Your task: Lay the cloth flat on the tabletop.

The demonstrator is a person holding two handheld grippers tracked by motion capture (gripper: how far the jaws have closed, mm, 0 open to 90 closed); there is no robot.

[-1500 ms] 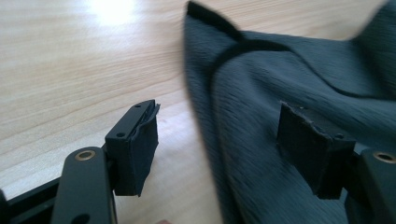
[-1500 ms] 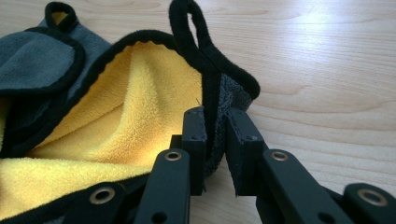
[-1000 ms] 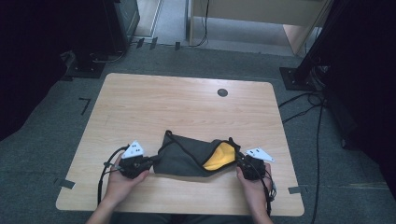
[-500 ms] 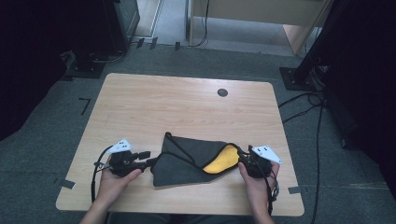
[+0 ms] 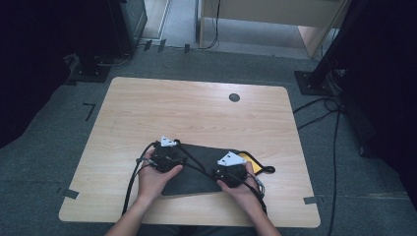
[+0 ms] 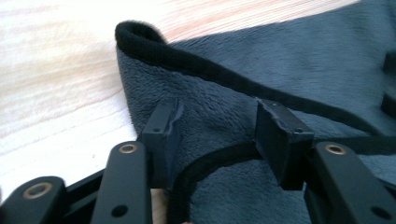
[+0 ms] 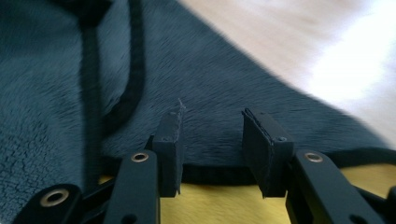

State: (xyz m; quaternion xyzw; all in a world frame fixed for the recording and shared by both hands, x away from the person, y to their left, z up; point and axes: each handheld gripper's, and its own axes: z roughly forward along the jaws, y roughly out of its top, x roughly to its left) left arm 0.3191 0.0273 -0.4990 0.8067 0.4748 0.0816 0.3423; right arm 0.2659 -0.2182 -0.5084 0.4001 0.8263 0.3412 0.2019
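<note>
A dark grey fleece pouch (image 5: 196, 172) with black trim lies flat near the table's front edge. Its yellow lining (image 5: 249, 160) peeks out at the right end, beside a black cord loop (image 5: 268, 170). My left gripper (image 5: 168, 153) rests over the pouch's left part. In the left gripper view it (image 6: 219, 128) stands open just above the fleece (image 6: 289, 65), with a black trimmed edge (image 6: 205, 74) ahead. My right gripper (image 5: 231, 169) is over the pouch's right part. It (image 7: 212, 135) is open above the fleece (image 7: 196, 70), with the yellow lining (image 7: 219, 205) below the jaws.
The wooden table (image 5: 196, 113) has a round black cable hole (image 5: 234, 97) at the back. Black stand bases sit on the floor at the back left (image 5: 91, 73) and right (image 5: 312, 81). Cables (image 5: 334, 128) run along the floor on the right.
The pouch, earlier puffed open with much yellow showing, now lies flat. Both grippers have moved inward from its ends and now sit over it.
</note>
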